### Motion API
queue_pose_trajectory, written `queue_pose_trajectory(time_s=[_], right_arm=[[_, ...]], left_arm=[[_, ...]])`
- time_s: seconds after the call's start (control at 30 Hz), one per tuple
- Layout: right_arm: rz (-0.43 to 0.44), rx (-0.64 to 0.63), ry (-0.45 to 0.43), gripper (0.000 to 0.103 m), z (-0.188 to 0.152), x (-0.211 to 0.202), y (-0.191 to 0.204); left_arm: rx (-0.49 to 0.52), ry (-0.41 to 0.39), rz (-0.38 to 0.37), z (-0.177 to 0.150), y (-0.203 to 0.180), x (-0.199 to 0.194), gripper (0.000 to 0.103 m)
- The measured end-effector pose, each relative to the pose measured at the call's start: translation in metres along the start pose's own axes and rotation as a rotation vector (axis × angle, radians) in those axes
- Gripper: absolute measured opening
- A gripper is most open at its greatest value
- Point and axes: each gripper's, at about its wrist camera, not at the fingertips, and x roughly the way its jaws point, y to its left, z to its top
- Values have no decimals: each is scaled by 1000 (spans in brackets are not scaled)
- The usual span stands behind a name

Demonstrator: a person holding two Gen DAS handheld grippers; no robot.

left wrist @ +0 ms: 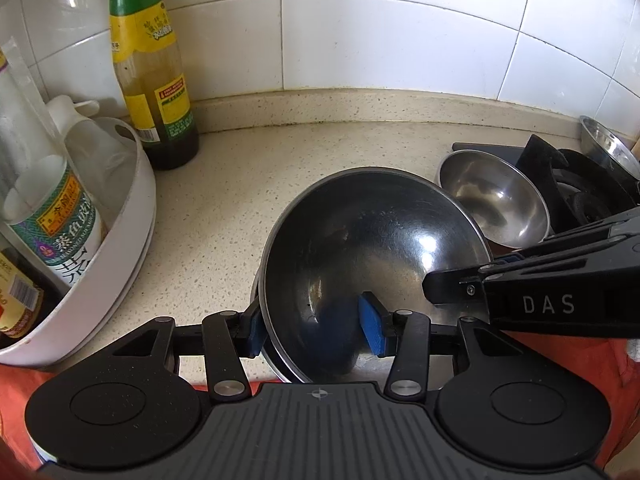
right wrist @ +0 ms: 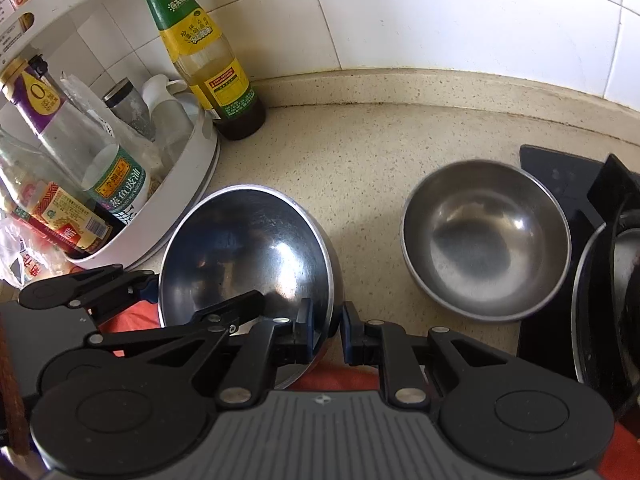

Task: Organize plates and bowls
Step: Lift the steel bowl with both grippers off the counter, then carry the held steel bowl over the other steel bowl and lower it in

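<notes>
A large steel bowl (left wrist: 360, 232) (right wrist: 240, 248) sits tilted at the counter's front edge. A second rim shows just beneath it at the lower left. My left gripper (left wrist: 314, 326) straddles its near left rim. One blue pad is outside against the rim, and the other stands inside, clear of the wall, so the gripper is open. My right gripper (right wrist: 328, 332) is shut on the bowl's right rim, with one finger inside and one outside. A smaller steel bowl (left wrist: 496, 200) (right wrist: 484, 236) stands empty to the right, apart from both grippers.
A white turntable rack (left wrist: 132, 220) (right wrist: 180, 200) of sauce bottles stands at the left, with a tall yellow-labelled bottle (left wrist: 156, 80) (right wrist: 208, 52) behind it. At the right are a black stove (left wrist: 580, 192) (right wrist: 560, 184), another steel bowl (left wrist: 608, 144) and a pan (right wrist: 600, 300). Orange-red cloth (right wrist: 340, 376) lies below the counter edge.
</notes>
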Motion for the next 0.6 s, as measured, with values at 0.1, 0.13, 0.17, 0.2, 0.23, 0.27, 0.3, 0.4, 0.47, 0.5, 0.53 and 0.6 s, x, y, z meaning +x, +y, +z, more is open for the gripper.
queue_pose_trajectory(time_s=[0.1,0.13,0.17,0.2,0.23,0.27,0.3,0.4,0.47,0.5,0.53,0.6], right_arm=[[-2,-17,-12,22,2,-1,2],[-9,-25,-20,23,3,-3,3],[-18,-34,-26,26,4,-4,4],[-23,-36,-32,26,5,-5,4],[-23,-34,-36,27,5,-6,3],[-25,-34,-37,27,6,-7,2],[-29,-34,-41,27,6,-8,2],[-35,-31,-51,28,3,-13,-1],[-30,-17,-55,30,1,-16,-3],[-27,-12,-60,30,-1,-18,-4],[-26,-9,-68,30,-2,-21,-4],[-13,-5,-82,30,-5,-27,-4]], left_arm=[[-6,9,-9,0,3,3,60],[-8,11,-12,0,3,3,60],[-7,12,-12,0,3,3,60],[-6,13,-11,0,3,3,60],[-4,13,-10,0,2,3,60],[-2,13,-8,0,2,3,60],[0,12,-6,-1,2,3,60],[9,9,-3,-2,1,1,60],[16,5,2,-2,0,-2,60],[20,1,5,-2,0,-3,60],[23,-3,9,-2,0,-5,62],[40,-33,55,-3,-1,-12,75]])
